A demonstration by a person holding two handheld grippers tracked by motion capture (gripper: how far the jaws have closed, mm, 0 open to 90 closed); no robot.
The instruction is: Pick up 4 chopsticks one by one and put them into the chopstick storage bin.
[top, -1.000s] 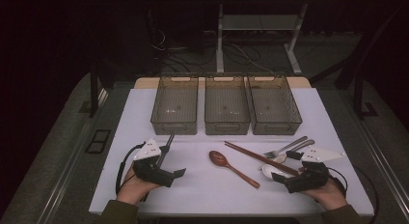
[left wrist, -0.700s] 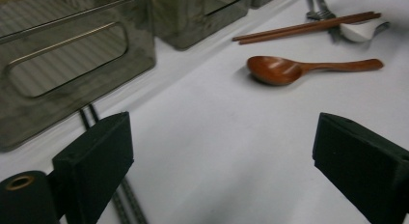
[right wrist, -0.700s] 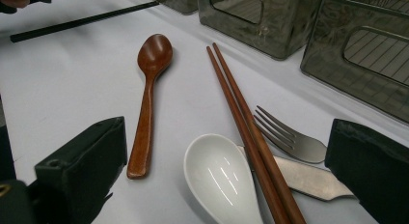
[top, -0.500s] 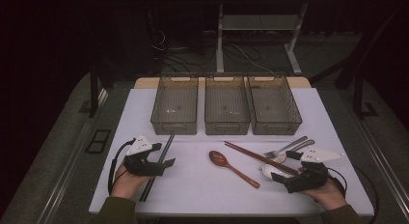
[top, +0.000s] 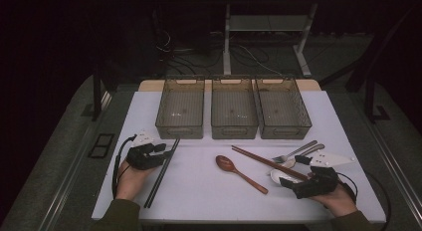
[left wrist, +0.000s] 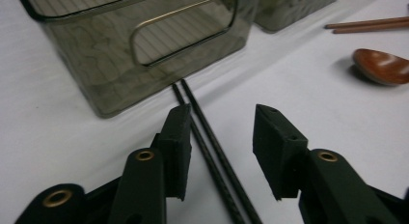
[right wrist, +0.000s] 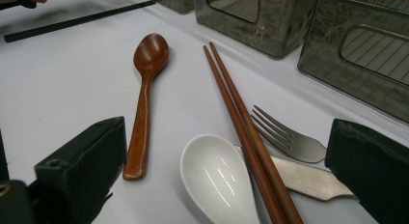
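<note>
Nearest the person, at the white table's (top: 199, 201) front edge, two hands come in from below, each with a black two-jaw gripper. The left gripper (left wrist: 219, 142) sits low over the pair of thin black chopsticks (left wrist: 212, 151), which lie side by side on the table and run between its jaws; the jaws have just been closing, yet a gap remains on the right side and the left pad stands just beside the sticks, so they straddle the pair without clamping it. In the high view the same left gripper (top: 161, 150) lies at the table's left, over the upper part of the black chopsticks (top: 160, 176), whose far tips reach close to the front wall of the left smoky translucent plastic bin (top: 180, 126). The right gripper (right wrist: 226, 180) has its jaws spread wide with nothing pressed between them; ahead of it lie a white ceramic soup spoon (right wrist: 217, 175), a pair of reddish-brown wooden chopsticks (right wrist: 236, 118) crossing the spoon's edge, a metal fork (right wrist: 289, 137) and a flat metal handle (right wrist: 308, 178) beneath them. To their left lies a brown wooden spoon (right wrist: 144, 89), bowl pointing away. Farther back stand the middle bin (top: 234, 111) and the right bin (top: 282, 111), in a row with the left one.
</note>
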